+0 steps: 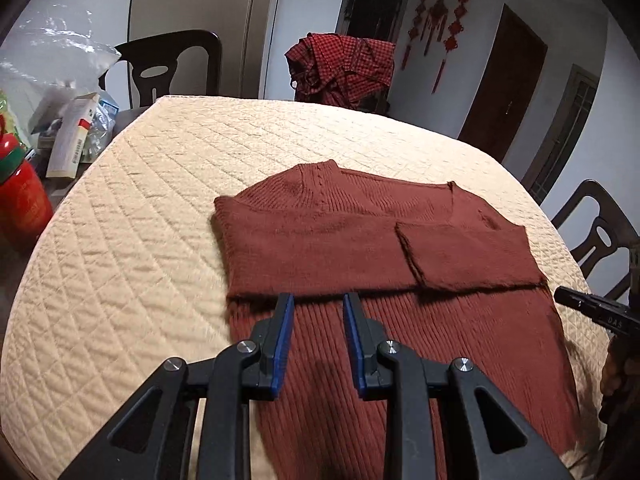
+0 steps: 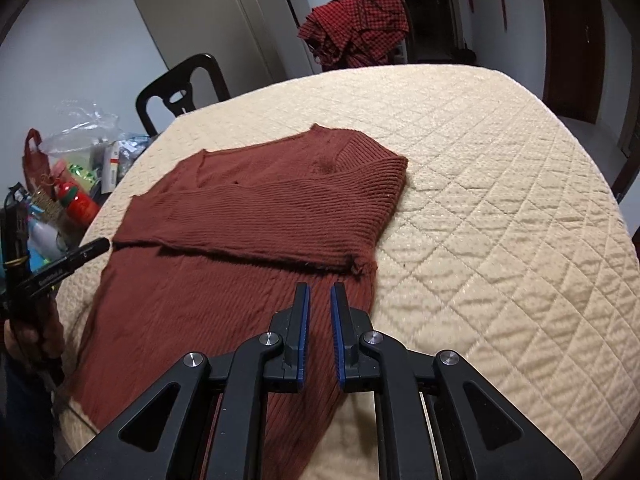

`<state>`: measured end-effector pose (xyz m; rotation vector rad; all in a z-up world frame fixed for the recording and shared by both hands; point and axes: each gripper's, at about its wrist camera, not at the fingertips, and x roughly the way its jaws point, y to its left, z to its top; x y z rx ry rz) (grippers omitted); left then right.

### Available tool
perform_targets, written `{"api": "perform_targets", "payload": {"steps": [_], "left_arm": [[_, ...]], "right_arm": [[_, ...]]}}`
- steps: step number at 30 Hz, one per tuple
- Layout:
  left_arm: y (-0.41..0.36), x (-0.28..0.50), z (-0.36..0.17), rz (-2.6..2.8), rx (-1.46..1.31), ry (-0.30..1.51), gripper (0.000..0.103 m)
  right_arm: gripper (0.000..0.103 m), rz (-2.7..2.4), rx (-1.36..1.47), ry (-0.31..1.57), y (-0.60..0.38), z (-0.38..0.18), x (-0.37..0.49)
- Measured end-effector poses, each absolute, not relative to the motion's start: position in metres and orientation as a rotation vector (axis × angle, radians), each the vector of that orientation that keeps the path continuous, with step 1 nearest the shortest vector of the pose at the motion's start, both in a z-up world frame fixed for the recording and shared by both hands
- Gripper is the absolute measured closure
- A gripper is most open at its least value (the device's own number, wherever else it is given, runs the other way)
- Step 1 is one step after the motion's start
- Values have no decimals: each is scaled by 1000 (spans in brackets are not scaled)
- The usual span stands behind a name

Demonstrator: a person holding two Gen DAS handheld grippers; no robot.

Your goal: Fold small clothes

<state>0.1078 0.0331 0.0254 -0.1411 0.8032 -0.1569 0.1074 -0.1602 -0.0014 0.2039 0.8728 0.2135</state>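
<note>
Below both tools point(image 1: 319, 300) point(image 2: 320, 290) — sweater point(image 1: 360, 248) point(image 2: 256, 216), sleeves folded across.

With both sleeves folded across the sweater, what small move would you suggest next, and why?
Probably lower both open grippers, left and right, to pinch the sweater's unfolded lower body at its near hem: both hover above it holding nothing, and the sleeves already lie across the chest.

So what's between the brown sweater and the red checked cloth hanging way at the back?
Only bare quilted table cover lies between the sweater and the checked cloth; both wrist views show it.
</note>
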Motion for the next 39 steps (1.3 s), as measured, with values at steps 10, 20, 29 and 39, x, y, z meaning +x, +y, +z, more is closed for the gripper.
{"api": "perform_targets", "payload": {"steps": [10,20,29,39], "left_arm": [[35,53,39,-147,-131,760,57],[44,17,19,-142,-164,801,56],[46,1,-1,-159,-232,852,56],[41,-19,-7,-212,-316,864,56]], "right_arm": [[79,250,219,835,-156,14,68],[67,282,244,868,-156,0,28],[67,294,341,924,-159,-26,14],[66,366,425,941,-155,-32,-1]]}}
